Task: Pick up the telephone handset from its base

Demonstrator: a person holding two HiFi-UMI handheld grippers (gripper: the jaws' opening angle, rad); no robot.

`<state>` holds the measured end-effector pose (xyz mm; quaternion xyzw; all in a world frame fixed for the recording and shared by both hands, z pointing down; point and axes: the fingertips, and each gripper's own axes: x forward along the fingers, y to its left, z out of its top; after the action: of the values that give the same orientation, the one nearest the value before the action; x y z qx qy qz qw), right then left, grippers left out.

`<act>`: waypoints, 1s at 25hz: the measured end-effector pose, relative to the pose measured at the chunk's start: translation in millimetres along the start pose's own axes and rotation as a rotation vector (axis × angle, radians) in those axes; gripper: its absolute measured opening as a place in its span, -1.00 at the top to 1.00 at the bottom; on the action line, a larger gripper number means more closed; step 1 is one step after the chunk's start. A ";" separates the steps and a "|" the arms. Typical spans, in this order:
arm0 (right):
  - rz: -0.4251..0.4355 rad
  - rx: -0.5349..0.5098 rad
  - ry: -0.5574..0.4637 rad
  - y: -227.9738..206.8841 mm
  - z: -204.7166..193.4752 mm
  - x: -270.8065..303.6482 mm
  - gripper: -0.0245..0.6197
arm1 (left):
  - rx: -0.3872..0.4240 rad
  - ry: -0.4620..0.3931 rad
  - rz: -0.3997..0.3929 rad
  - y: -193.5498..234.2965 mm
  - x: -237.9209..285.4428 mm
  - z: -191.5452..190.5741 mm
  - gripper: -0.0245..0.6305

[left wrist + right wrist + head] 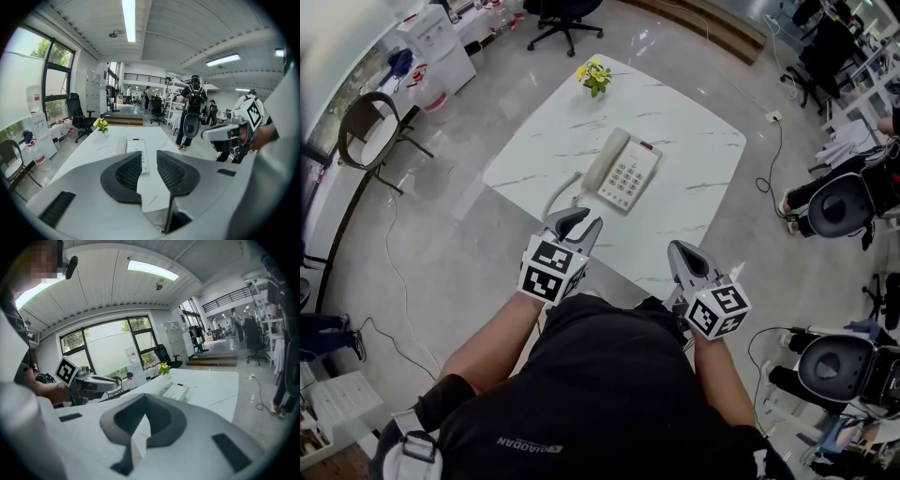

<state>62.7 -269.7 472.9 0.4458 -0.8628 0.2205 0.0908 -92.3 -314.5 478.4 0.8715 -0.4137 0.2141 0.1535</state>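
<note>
White marble surface (694, 141) stands on a grey tiled floor (469, 141). The handset (607, 159) lies on its base (630, 174), mid-surface. Left tongs (584, 225): partly open, empty. Right tongs (680, 249): closed, empty.

Left gripper (583, 223) jaws stand apart, empty; right gripper (682, 251) jaws closed.
</note>
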 end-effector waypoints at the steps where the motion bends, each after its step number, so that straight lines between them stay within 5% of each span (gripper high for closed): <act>1: 0.000 0.000 -0.001 0.2 0.0 0.1 0.92 | 0.000 0.002 0.003 0.8 -0.2 -0.8 0.60; 16: 0.013 -0.006 -0.006 1.4 2.4 2.7 0.92 | 0.016 0.017 0.034 8.6 3.4 -3.6 0.24; 25: -0.004 -0.002 -0.006 -7.6 4.4 -1.1 0.92 | 0.012 0.029 0.044 9.8 7.8 -5.6 0.24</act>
<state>69.7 -274.8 470.9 0.4480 -0.8624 0.2182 0.0890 -97.0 -323.1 487.9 0.8600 -0.4290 0.2325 0.1494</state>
